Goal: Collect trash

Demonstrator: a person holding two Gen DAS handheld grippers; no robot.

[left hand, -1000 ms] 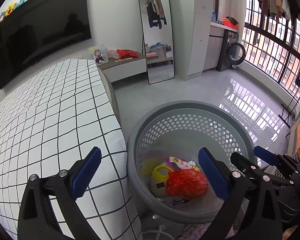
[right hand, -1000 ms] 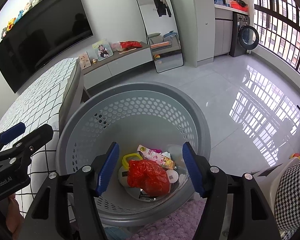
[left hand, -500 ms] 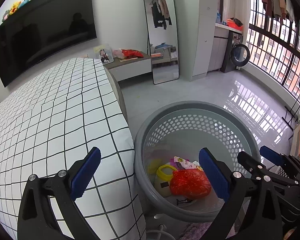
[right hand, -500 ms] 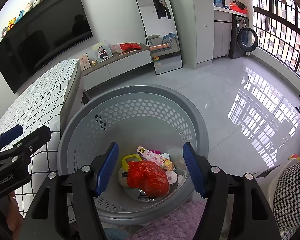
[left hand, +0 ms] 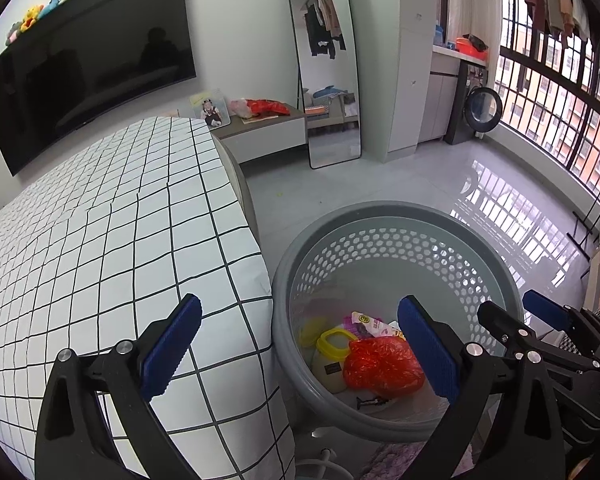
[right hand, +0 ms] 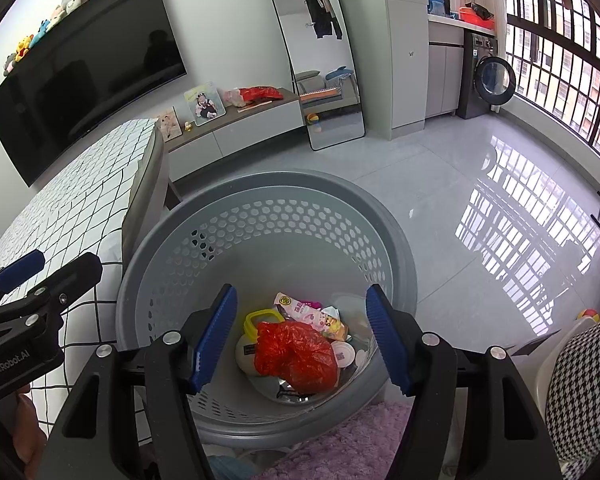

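Both my tongs, left [left hand: 298, 354] and right [right hand: 302, 340], hang spread and empty over the basket [right hand: 396, 240], trash [right hand: 296, 354] already inside; I see none left.

- A perforated basket [right hand: 260, 216] stands on the floor [right hand: 440, 184] just beside the bed [left hand: 100, 216], which lies to its left.
- In the basket, a crumpled bag [right hand: 296, 354] lies on top of a lidded container [right hand: 248, 354], with a snack wrapper [right hand: 308, 314] behind it.
- A fluffy rug [right hand: 340, 448] lies in front of the basket.
- Behind the bed, a low cabinet [right hand: 236, 132] runs along the wall under a television [right hand: 80, 76]; a mirror [right hand: 324, 60] leans to its right.
- A washing machine [right hand: 488, 76] sits in the far right corner by the window [right hand: 560, 80].
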